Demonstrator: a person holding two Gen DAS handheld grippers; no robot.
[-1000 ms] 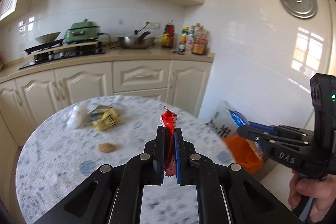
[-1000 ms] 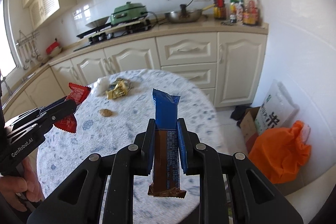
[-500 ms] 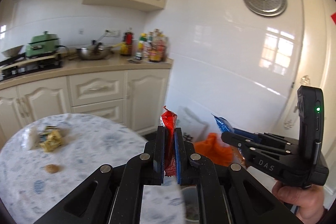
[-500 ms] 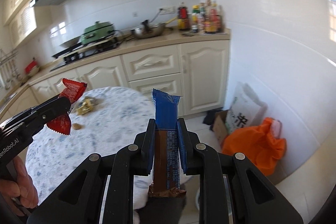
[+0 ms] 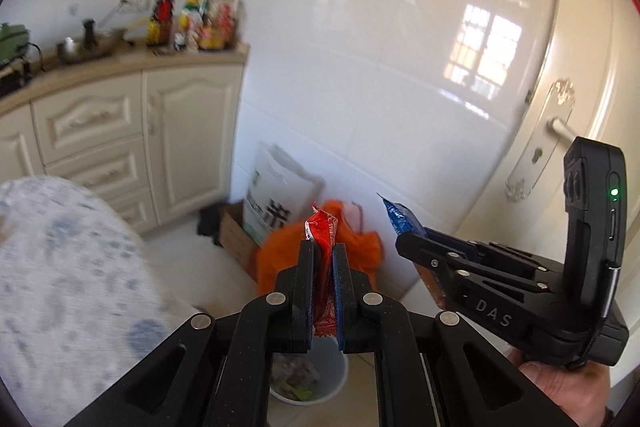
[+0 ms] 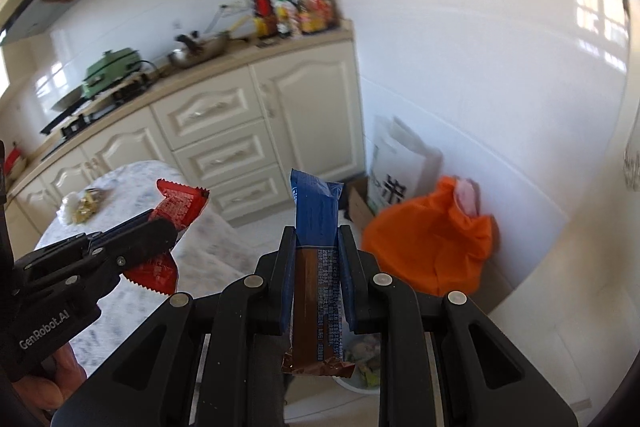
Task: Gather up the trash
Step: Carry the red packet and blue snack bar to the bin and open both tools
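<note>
Your left gripper is pinching a red wrapper between its closed jaws; the crinkled top of the wrapper stands up above the fingertips and its serrated lower edge hangs behind them. Your right gripper is clamped on a blue and brown snack bar wrapper, held upright, blue end poking up past the fingertips and the brown crimped end hanging below.

In the left wrist view, the right gripper sits just to the right of your left one, its blue wrapper tip showing, with your hand gripping the handle at the lower right. In the right wrist view, the left gripper comes in from the lower left with the red wrapper in its jaws.

Both grippers point down toward the floor. Right below the fingers is a pale trash bin, partly hidden by the gripper bodies, with scraps of rubbish inside; the right wrist view shows it too. Beyond it, an orange plastic bag slumps against the white tiled wall, beside a white printed sack and a cardboard box.

The round table with its blue-flecked cloth lies off to the left, and more litter is on its far side in the right wrist view.
</note>
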